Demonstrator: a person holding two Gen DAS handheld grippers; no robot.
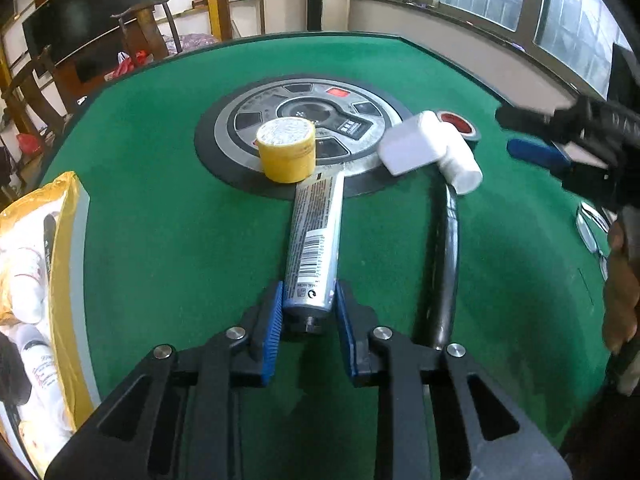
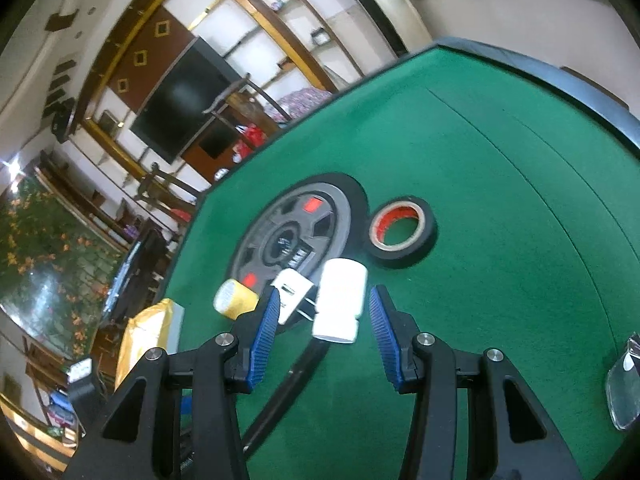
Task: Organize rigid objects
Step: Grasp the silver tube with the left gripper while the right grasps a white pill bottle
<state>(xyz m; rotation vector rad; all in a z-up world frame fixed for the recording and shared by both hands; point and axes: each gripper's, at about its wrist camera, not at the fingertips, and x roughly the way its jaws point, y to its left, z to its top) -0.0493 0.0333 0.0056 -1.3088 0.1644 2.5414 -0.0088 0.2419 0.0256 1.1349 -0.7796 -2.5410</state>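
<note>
Silver printed tube [image 1: 314, 248] lies lengthwise on our green felt table [image 1: 160, 220], its capped end pinched by our left gripper [image 1: 309, 312] for lifting, while our right gripper [image 2: 322, 316] hangs spread above the white plastic bottle [image 2: 340, 300].

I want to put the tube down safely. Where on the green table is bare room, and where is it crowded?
Bare felt lies between the silver tube in the left gripper and the yellow plastic bag, and beyond the black tape roll toward the far edge. It is crowded at the round centre panel: yellow jar, white bottle, white block.
</note>
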